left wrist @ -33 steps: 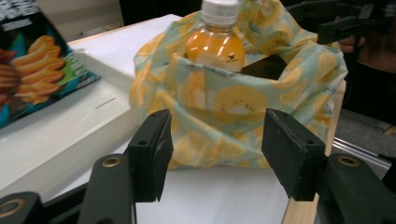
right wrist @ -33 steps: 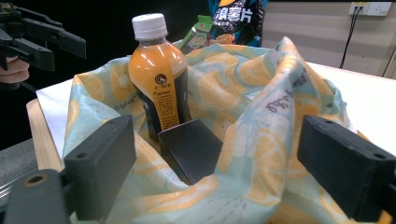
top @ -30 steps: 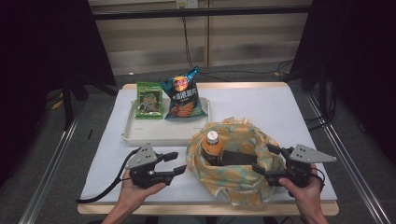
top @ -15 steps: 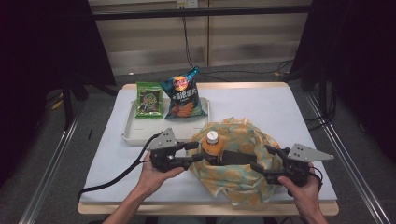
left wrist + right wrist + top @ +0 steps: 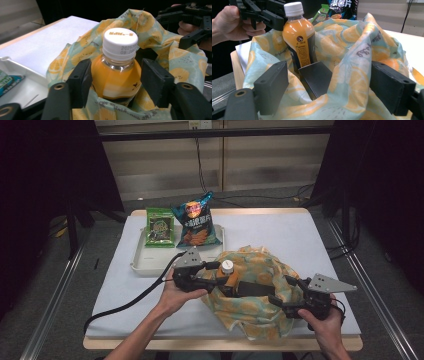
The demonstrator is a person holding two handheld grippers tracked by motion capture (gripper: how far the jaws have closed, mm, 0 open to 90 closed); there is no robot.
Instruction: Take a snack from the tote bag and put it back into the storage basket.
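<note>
The orange juice bottle (image 5: 117, 75) stood upright inside the fruit-print cloth bag (image 5: 260, 285), near the front middle of the table. It was clear, smooth plastic with a rounded shoulder, filled with opaque orange liquid, capped by a ribbed white cap (image 5: 120, 42) with a printed date on its side. A dark label (image 5: 302, 53) wrapped its lower body. Beside it in the bag I saw a flat, matte black box (image 5: 315, 77) leaning against the bottle's base. The bag was soft, crumpled fabric, pale green with orange slices, its rim folded loosely around both items.

My left gripper (image 5: 113, 82) had its black jaws set apart on either side of the bottle's shoulder, the left jaw right up against the plastic, the right jaw with a small gap; I could not tell whether it was truly touching. It had not closed on the bottle.

My right gripper (image 5: 329, 92) was spread wide at the bag's near edge, with the fabric bunched between its jaws, not pinched.

Farther back, a white plastic tray (image 5: 142, 265) held a green snack packet (image 5: 160, 227) and a glossy blue chip bag (image 5: 197, 222). A pale grey mat (image 5: 280, 232) covered the wooden table (image 5: 220, 212).
</note>
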